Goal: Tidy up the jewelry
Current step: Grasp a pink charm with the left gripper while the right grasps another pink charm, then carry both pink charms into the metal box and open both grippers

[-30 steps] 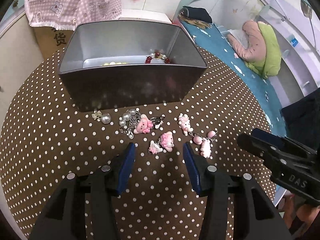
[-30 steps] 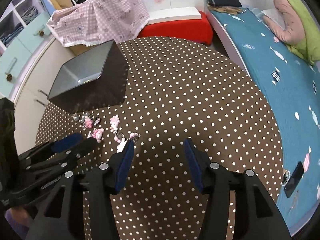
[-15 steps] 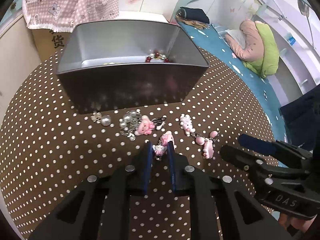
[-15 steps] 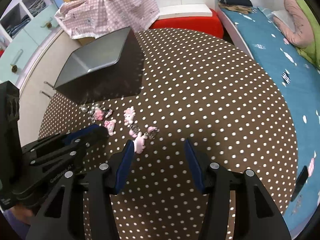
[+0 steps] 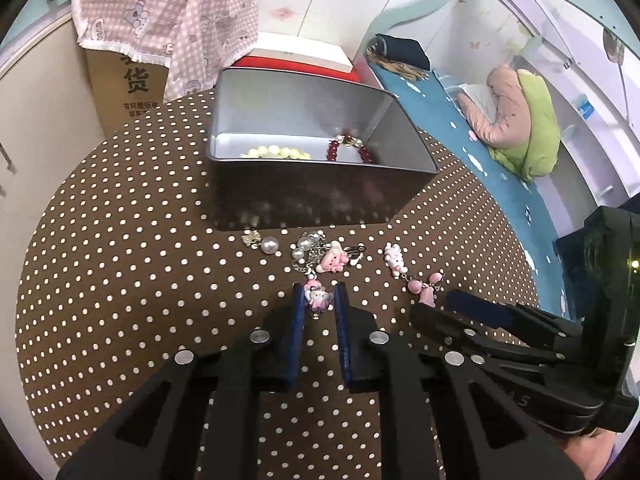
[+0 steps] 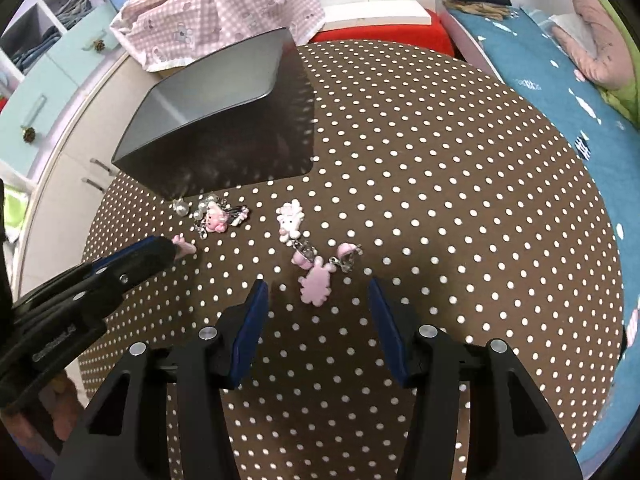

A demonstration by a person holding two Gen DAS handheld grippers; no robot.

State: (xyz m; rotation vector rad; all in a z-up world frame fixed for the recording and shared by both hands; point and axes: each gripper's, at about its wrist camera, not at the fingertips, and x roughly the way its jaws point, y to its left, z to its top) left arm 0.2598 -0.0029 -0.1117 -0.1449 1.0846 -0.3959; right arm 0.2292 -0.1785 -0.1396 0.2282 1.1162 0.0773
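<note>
My left gripper is shut on a small pink charm, held just above the brown dotted table. In the right wrist view the left gripper shows at the left with the charm at its tip. A grey metal box stands behind, with a pearl bracelet and a red bead bracelet inside. Pink charms and a pearl earring lie before the box. My right gripper is open, around a pink charm on a chain.
A cardboard box under a pink checked cloth stands behind the table. A bed with a blue cover runs along the right. A red stool is behind the table. Drawers are at the left.
My left gripper closed on the pink charm and lifted it slightly. My right gripper moved forward to the chain charm and stays open.
</note>
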